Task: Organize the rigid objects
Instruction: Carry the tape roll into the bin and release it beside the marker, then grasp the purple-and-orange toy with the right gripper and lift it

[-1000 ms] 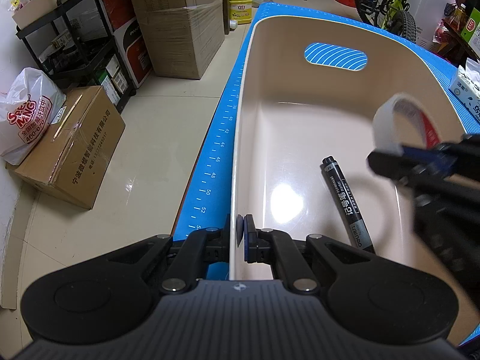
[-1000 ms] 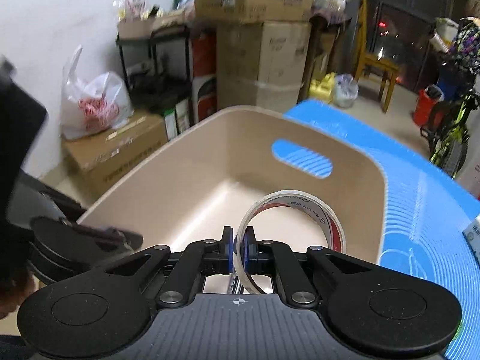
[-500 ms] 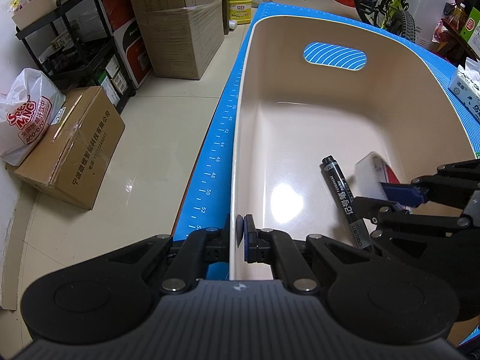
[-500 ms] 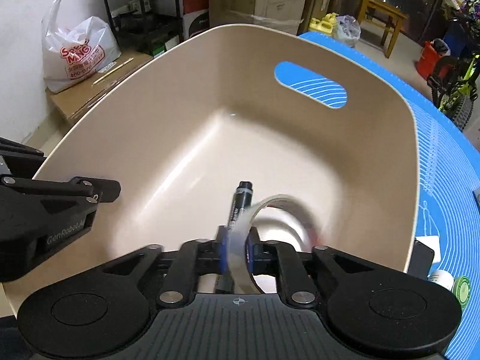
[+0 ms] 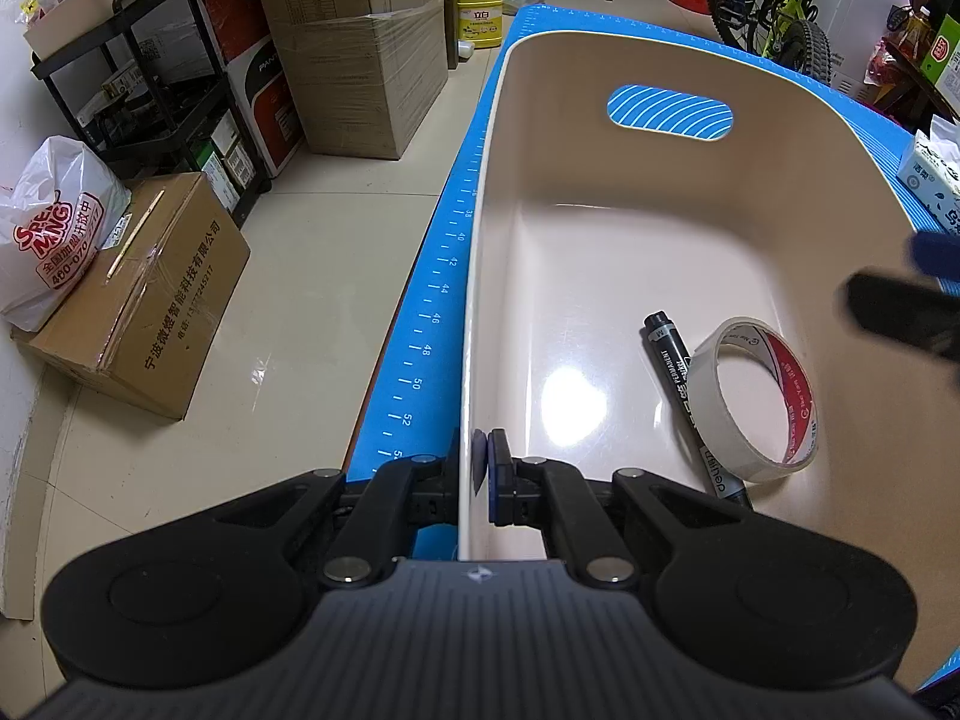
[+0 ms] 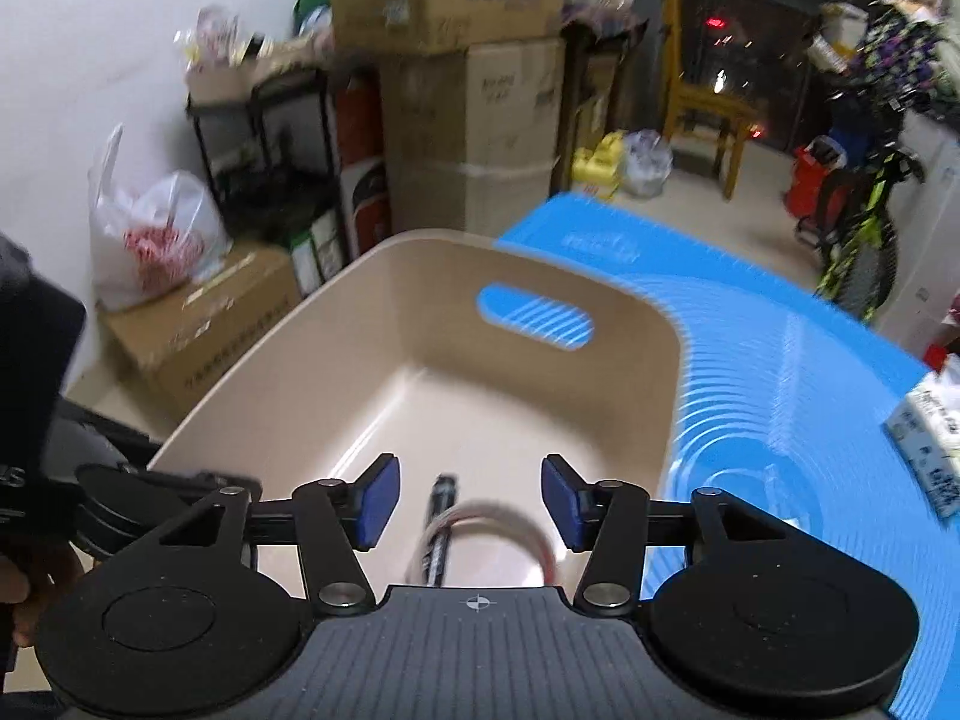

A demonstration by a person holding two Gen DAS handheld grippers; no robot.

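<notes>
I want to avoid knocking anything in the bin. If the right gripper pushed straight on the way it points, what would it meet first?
Probably the tape roll and marker on the bin floor, which lie between the right gripper's just-opened jaws; depth is unclear.

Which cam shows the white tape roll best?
Left wrist: the white tape roll with red inner print lies sharp and whole in the beige plastic tub, leaning on the black permanent marker. Right wrist shows only a blurred arc of it.
</notes>
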